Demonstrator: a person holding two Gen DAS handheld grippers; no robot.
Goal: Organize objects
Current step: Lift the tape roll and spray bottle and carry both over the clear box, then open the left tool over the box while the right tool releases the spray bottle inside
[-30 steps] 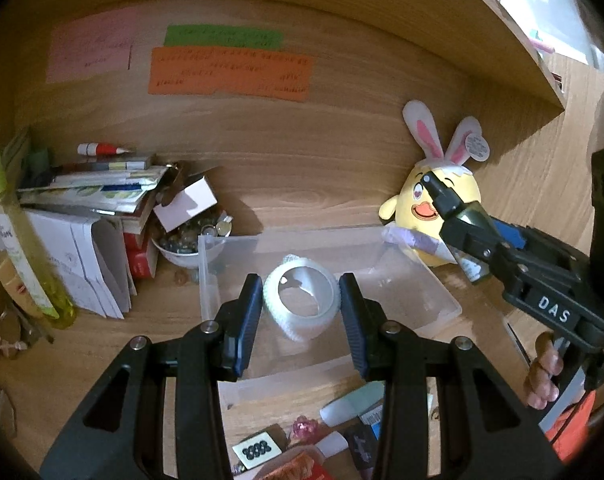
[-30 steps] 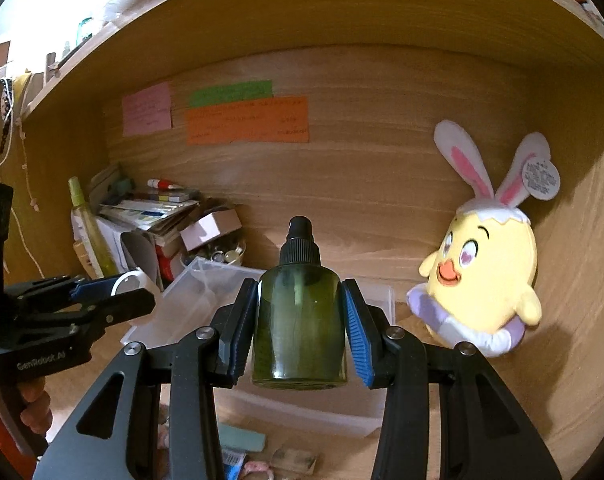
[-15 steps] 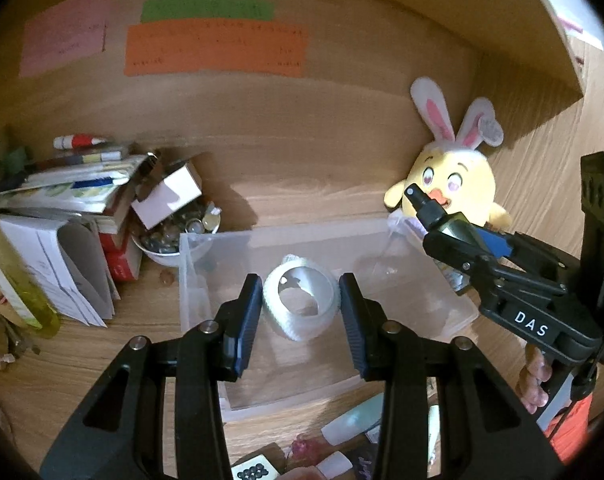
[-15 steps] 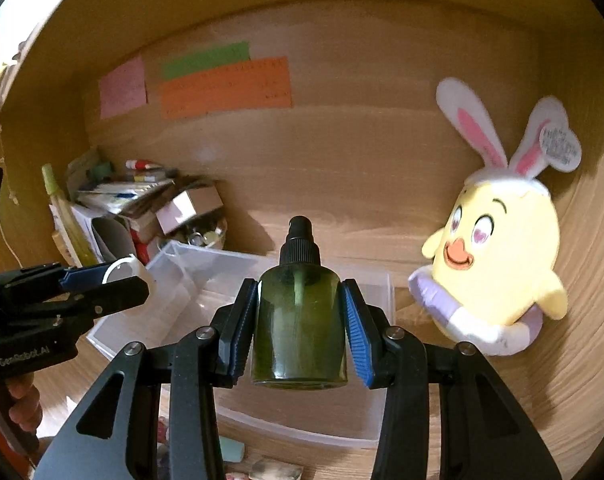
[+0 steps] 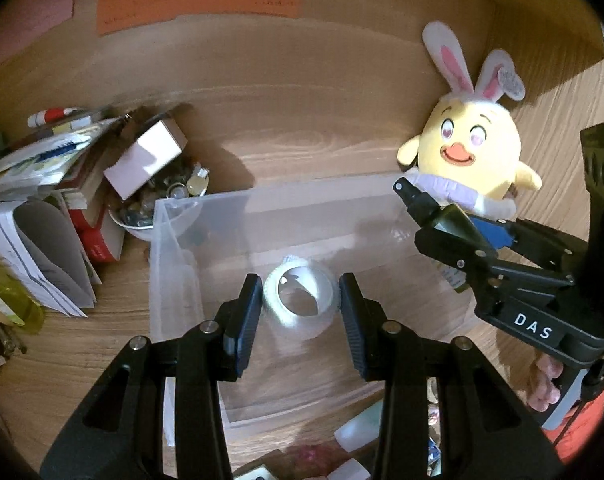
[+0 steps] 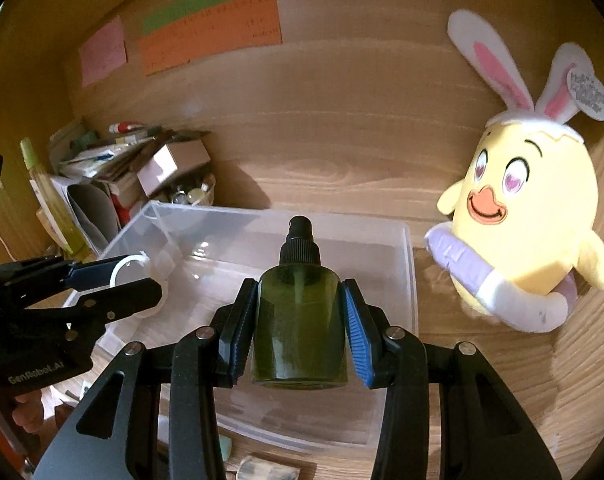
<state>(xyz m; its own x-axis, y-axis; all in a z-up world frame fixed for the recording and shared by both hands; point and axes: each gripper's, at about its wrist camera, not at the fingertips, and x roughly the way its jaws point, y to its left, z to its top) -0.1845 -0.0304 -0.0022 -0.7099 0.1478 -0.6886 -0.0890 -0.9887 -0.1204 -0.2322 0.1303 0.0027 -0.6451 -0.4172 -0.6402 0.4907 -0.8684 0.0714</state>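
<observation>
Holding tape roll between pads, left gripper poised above clear bin for drop. Right gripper clamps green spray bottle upright over same bin; bin apparently empty beneath both.

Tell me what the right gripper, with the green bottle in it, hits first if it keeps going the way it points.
Probably the floor of the clear plastic bin. The right gripper holds the green spray bottle tilted down over the open bin, with nothing visible in between. Depth is hard to judge; the far wall is possible instead.
</observation>
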